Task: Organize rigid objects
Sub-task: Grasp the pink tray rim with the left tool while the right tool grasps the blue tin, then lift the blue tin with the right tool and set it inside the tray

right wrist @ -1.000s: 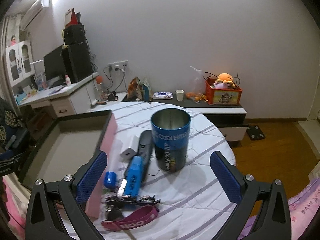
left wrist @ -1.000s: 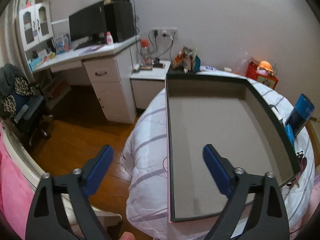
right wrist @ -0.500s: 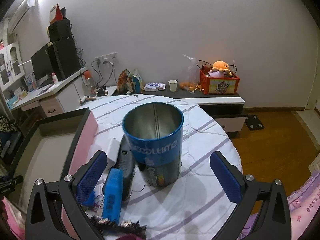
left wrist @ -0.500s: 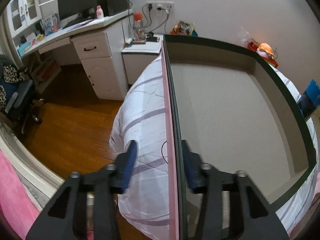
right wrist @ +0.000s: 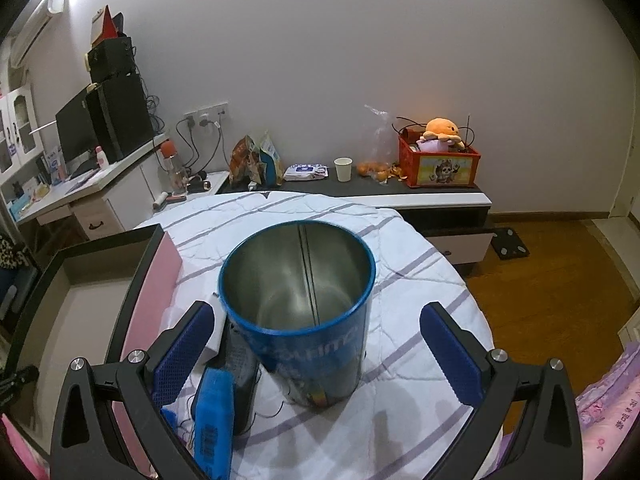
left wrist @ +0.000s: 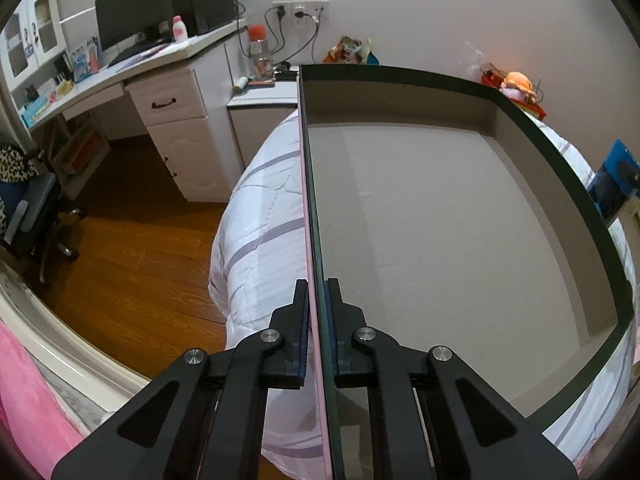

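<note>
A big shallow box [left wrist: 440,240] with a dark rim, grey inside and pink outside lies on the white striped bed cover. My left gripper [left wrist: 318,312] is shut on the box's left wall, one pad on each side. In the right wrist view the same box [right wrist: 132,280] sits at the left. An open blue tin can [right wrist: 304,308] stands upright on the cover, and my right gripper [right wrist: 316,344] is open with the can between its wide-spread fingers, not touching. A blue stick-shaped item [right wrist: 212,412], a black remote-like item [right wrist: 242,376] and a small white block [right wrist: 218,332] lie left of the can.
The round table under the bed cover [right wrist: 400,248] ends close to the right and front. A low dark cabinet [right wrist: 400,192] with a red crate and a cup stands behind. A white desk [left wrist: 160,92] and wooden floor [left wrist: 132,264] lie to the left.
My left gripper came down over the box's left wall and closed on it. My right gripper moved forward until the blue can stood between its open fingers.
</note>
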`<move>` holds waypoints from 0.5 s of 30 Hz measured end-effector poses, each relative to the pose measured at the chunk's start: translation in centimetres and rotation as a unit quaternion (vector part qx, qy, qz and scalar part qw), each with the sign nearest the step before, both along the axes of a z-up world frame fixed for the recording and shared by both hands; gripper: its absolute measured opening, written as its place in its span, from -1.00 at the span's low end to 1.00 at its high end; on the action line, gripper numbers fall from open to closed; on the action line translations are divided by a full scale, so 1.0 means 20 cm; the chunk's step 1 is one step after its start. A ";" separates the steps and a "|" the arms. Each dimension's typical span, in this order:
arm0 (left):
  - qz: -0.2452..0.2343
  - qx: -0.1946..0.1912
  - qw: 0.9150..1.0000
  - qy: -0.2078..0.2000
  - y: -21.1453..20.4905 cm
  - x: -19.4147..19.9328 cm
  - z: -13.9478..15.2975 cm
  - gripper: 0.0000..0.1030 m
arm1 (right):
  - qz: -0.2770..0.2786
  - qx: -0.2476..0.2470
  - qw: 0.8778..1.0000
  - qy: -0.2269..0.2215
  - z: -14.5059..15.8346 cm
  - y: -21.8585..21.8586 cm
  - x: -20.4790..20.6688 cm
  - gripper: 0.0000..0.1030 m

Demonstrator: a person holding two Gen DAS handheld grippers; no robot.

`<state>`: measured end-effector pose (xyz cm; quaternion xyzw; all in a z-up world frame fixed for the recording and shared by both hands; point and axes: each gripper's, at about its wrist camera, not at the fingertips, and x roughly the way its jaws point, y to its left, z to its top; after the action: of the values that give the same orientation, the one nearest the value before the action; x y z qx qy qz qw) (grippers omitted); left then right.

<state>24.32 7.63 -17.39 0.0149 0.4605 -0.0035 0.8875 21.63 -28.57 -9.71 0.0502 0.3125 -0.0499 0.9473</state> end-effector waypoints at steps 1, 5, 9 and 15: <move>0.000 0.000 1.000 0.000 0.00 0.00 0.00 -0.87 | 0.000 -0.002 1.000 0.000 0.00 0.00 0.01 1.00; -0.002 0.003 1.000 0.001 0.00 -0.01 0.01 -0.86 | -0.002 -0.002 1.000 0.001 -0.01 -0.01 0.04 0.81; -0.003 0.005 1.000 0.001 0.01 -0.01 0.00 -0.86 | 0.008 0.005 1.000 0.009 -0.03 0.00 0.05 0.33; -0.004 0.005 1.000 0.000 0.01 -0.02 0.00 -0.86 | 0.004 -0.024 1.000 -0.004 0.03 0.02 0.01 0.33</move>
<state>23.96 7.92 -17.30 0.0212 0.4601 -0.0051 0.8876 21.86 -28.08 -9.14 0.0261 0.3073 -0.0530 0.9498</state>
